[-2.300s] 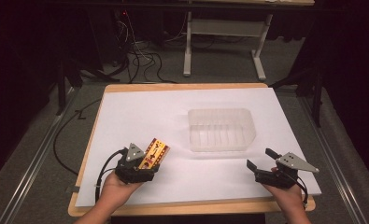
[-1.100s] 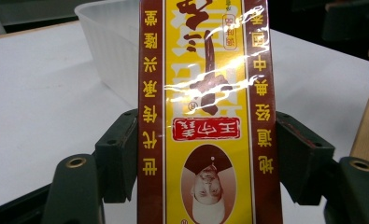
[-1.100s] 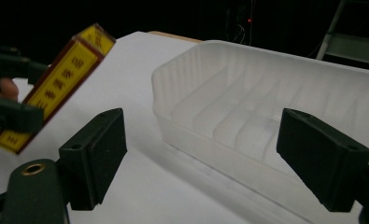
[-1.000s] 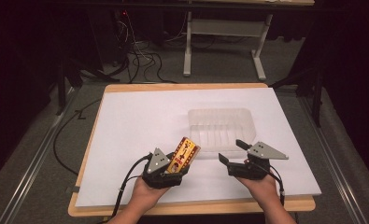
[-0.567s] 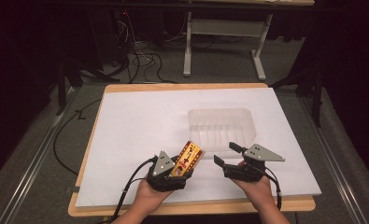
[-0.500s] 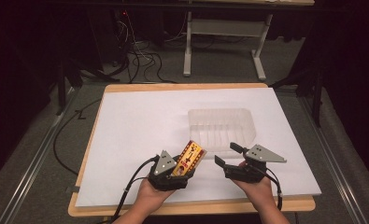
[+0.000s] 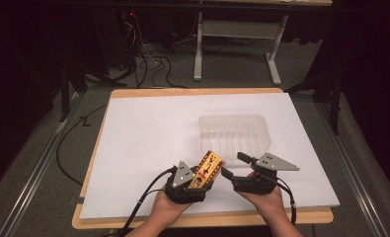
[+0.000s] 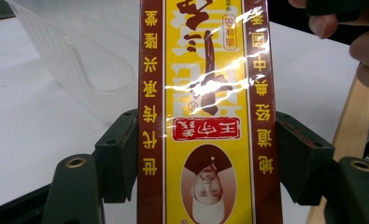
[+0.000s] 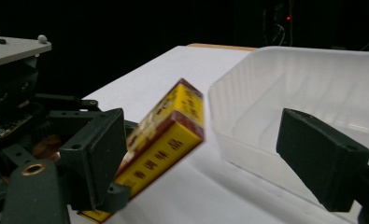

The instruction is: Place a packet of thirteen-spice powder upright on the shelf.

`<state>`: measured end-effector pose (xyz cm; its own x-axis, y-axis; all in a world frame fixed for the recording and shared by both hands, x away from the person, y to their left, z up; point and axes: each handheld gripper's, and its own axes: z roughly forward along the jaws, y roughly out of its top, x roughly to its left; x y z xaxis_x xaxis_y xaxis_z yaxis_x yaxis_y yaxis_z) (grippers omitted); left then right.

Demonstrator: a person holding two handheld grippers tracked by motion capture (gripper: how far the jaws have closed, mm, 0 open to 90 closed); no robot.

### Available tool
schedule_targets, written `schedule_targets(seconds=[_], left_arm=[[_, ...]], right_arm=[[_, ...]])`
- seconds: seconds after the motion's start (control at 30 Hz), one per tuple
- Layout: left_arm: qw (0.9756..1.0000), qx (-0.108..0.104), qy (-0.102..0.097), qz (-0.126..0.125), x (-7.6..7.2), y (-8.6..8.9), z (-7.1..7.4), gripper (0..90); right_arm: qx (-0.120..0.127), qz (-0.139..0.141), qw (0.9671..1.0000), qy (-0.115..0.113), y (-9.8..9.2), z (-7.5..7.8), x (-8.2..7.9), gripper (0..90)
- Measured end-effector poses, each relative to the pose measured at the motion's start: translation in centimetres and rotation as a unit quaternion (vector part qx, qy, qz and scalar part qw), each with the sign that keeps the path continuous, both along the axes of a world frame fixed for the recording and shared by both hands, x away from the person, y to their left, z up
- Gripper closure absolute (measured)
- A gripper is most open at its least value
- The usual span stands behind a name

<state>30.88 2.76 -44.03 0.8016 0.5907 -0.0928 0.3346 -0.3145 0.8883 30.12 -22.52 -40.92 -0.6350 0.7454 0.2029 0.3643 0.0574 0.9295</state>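
At lower centre, the left gripper point(image 7: 198, 174) clamps a yellow box point(image 7: 207, 169) by its long sides, the right gripper point(image 7: 230, 165) gaping wide beside it: a skewed handover may let the glossy wrap slip, dropping it short of the tray point(image 7: 233, 133).

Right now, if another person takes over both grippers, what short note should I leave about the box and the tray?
Left gripper: shut on the yellow and red box, gripped by its long sides and held off the table near the front edge.
Right gripper: open, holding nothing, its fingers pointing toward the box.
Clear plastic tray: on the white sheet, just behind the grippers, nothing in it.
Done: box picked up.
Left: likely a handover to the right gripper or placing the box into the tray; neither is done yet.
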Motion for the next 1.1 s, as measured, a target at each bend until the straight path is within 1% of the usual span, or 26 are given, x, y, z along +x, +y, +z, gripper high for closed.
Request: schedule_targets(seconds=[0.07,0.1,0.13,0.2,0.23,0.27,0.3,0.33,0.37,0.4,0.47,0.53,0.63,0.8,0.93,0.97,1.03,1.07,1.1], left_arm=[[1.0000,0.003,-0.002,-0.004,-0.1,-0.2,0.0,32.6],[0.9999,0.007,-0.011,-0.007,-0.3,-0.3,0.1,32.7],[0.9998,0.007,-0.015,-0.007,-0.3,-0.3,0.2,32.6],[0.9999,0.003,-0.016,-0.005,-0.3,-0.1,0.3,32.6],[0.9999,0.003,-0.016,-0.005,-0.3,-0.1,0.3,32.6],[0.9998,0.003,-0.019,-0.003,-0.4,-0.1,0.4,32.7],[0.9998,0.003,-0.019,-0.003,-0.4,-0.1,0.4,32.7],[0.9996,0.007,-0.025,0.006,-0.4,-0.2,0.4,32.7],[0.9996,0.008,-0.027,0.008,-0.5,-0.2,0.4,32.6],[0.9996,0.008,-0.027,0.008,-0.5,-0.2,0.4,32.6],[0.9995,0.007,-0.029,0.010,-0.5,-0.3,0.3,32.7],[0.9994,0.007,-0.033,0.010,-0.6,-0.3,0.4,32.7],[0.9992,0.008,-0.037,0.014,-0.5,-0.3,0.3,32.6],[0.9993,0.009,-0.035,0.013,-0.5,-0.5,0.2,32.6],[0.9993,0.016,-0.033,0.006,-0.6,-0.7,-0.1,32.5],[0.9994,0.018,-0.029,0.005,-0.5,-0.8,-0.3,32.5],[0.9996,0.019,-0.023,0.004,-0.4,-0.8,-0.4,32.5],[0.9996,0.019,-0.023,0.004,-0.4,-0.8,-0.4,32.5],[0.9996,0.020,-0.021,0.004,-0.4,-0.8,-0.4,32.5]], right_arm=[[0.000,0.001,1.0000,0.001,0.3,-0.1,0.1,16.8],[-0.001,0.006,1.0000,0.006,0.9,-0.5,0.2,16.8],[-0.002,0.009,0.9999,0.011,1.2,-0.7,0.3,16.8],[-0.002,0.014,0.9997,0.019,1.7,-0.9,0.5,17.0],[-0.002,0.014,0.9997,0.019,1.7,-0.9,0.5,17.0],[0.001,0.017,0.9995,0.026,2.0,-1.0,0.5,18.6],[0.001,0.017,0.9995,0.026,2.0,-1.0,0.5,18.6],[0.009,0.024,0.9991,0.034,2.3,-1.2,0.6,22.5],[0.013,0.028,0.9989,0.036,2.4,-1.2,0.6,24.8],[0.013,0.028,0.9989,0.036,2.4,-1.2,0.6,24.8],[0.019,0.028,0.9987,0.039,2.4,-1.3,0.6,29.0],[0.029,0.030,0.9980,0.047,2.3,-1.5,0.8,33.5],[0.033,0.033,0.9975,0.054,2.2,-1.7,1.0,36.4],[0.035,0.035,0.9971,0.058,2.2,-1.8,1.0,39.7],[0.036,0.037,0.9969,0.059,2.3,-1.8,0.9,46.0],[0.033,0.036,0.9971,0.059,2.2,-1.8,0.9,50.4],[0.036,0.038,0.9968,0.060,2.1,-1.8,0.9,53.6],[0.038,0.039,0.9966,0.062,2.0,-1.8,0.9,54.7],[0.038,0.039,0.9966,0.062,2.0,-1.8,0.9,54.7]])
